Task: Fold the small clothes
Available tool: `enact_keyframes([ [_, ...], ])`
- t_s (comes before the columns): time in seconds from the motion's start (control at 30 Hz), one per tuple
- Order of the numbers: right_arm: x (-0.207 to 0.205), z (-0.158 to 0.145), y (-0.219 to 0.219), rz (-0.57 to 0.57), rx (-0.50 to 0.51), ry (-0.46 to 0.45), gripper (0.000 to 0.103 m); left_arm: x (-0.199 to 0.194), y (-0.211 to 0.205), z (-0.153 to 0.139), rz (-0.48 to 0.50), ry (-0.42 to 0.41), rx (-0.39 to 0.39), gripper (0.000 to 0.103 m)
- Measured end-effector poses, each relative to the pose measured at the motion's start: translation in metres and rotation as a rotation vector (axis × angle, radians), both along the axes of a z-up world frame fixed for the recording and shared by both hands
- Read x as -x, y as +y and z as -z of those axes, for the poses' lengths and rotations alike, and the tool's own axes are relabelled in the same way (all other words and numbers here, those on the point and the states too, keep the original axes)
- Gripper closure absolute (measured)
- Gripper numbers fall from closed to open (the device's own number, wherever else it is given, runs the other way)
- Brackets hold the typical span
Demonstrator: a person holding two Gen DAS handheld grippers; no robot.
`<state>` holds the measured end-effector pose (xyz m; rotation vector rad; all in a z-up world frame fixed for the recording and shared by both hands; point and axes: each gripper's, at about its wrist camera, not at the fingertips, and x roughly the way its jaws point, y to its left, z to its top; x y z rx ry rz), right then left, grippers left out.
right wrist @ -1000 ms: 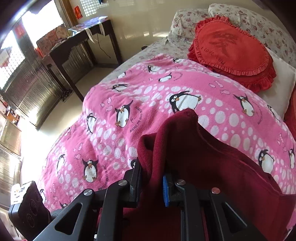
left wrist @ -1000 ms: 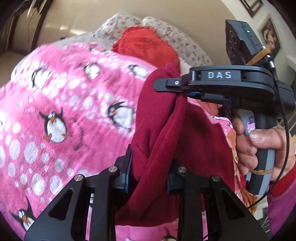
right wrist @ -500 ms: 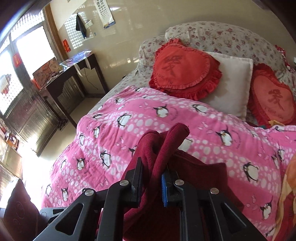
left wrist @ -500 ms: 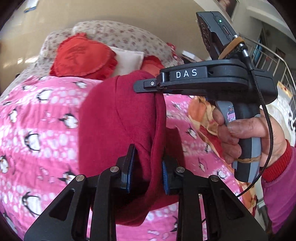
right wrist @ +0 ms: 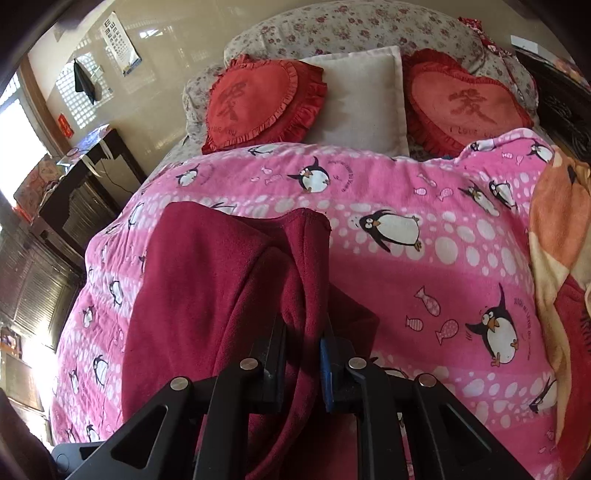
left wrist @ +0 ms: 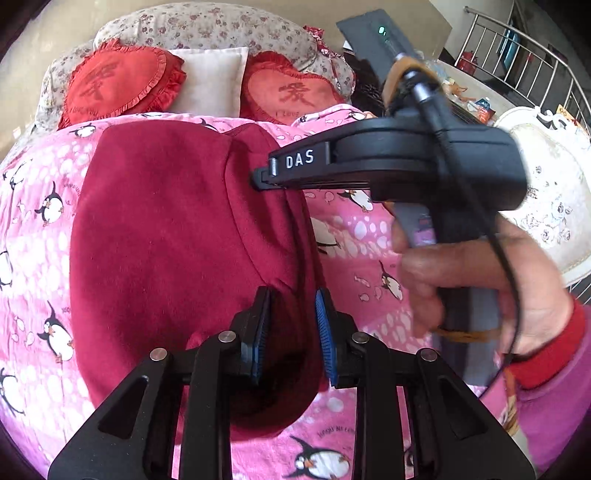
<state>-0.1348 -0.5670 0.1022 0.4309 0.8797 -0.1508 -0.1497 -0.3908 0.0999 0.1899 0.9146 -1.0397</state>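
A bed is covered by a pink penguin-print blanket (right wrist: 424, 206), and at its head two red heart-shaped cushions (right wrist: 258, 103) are propped on either side of a plain cream pillow (right wrist: 365, 99), with a floral bolster (right wrist: 351, 26) behind them. To the left in the right wrist view a dark wooden side table (right wrist: 85, 173) is seen against a glossy wall, and an orange patterned cloth (right wrist: 561, 236) is laid at the blanket's right edge.

A dark red fleece garment (left wrist: 166, 236) is spread over the blanket, its broad panel lying to the left while its right-hand edge is gathered and lifted. In the left wrist view the left gripper (left wrist: 290, 325) is closed on a fold of that edge, cloth being pinched between the blue pads (left wrist: 260, 339). Further along the same edge, the right gripper (left wrist: 264, 177) (marked "DAS" on its side) is seen reaching in from the right, its tip meeting the cloth; it is held by the person's right hand (left wrist: 476, 291), from which a red cuff and a pink sleeve extend.

In the right wrist view the right gripper (right wrist: 303, 354) is clamped on a bunched ridge of the garment (right wrist: 207, 295), which rises in a peaked fold just ahead of the fingers (right wrist: 275, 354) and hangs down between them.
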Motion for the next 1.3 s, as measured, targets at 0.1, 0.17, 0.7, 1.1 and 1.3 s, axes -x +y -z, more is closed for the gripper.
enact_keyframes([
  [0.1, 0.005, -0.01, -0.006, 0.02, -0.026, -0.013, 0.084, 0.009, 0.016, -0.018, 0.051, -0.021, -0.003, 0.069],
  [0.17, 0.016, -0.024, -0.006, 0.039, -0.006, -0.034, 0.083, 0.016, 0.037, -0.028, 0.069, -0.055, 0.021, 0.052],
  [0.7, 0.059, -0.014, 0.101, -0.196, 0.023, 0.014, 0.083, -0.021, 0.089, 0.019, -0.132, -0.078, -0.121, 0.046],
  [1.1, 0.102, 0.003, 0.063, -0.019, -0.012, -0.001, 0.085, 0.002, 0.075, 0.012, -0.087, -0.146, -0.122, 0.046],
  [1.3, 0.098, -0.023, 0.07, -0.006, -0.041, -0.11, 0.085, 0.006, 0.062, 0.016, -0.081, -0.125, -0.115, 0.046],
])
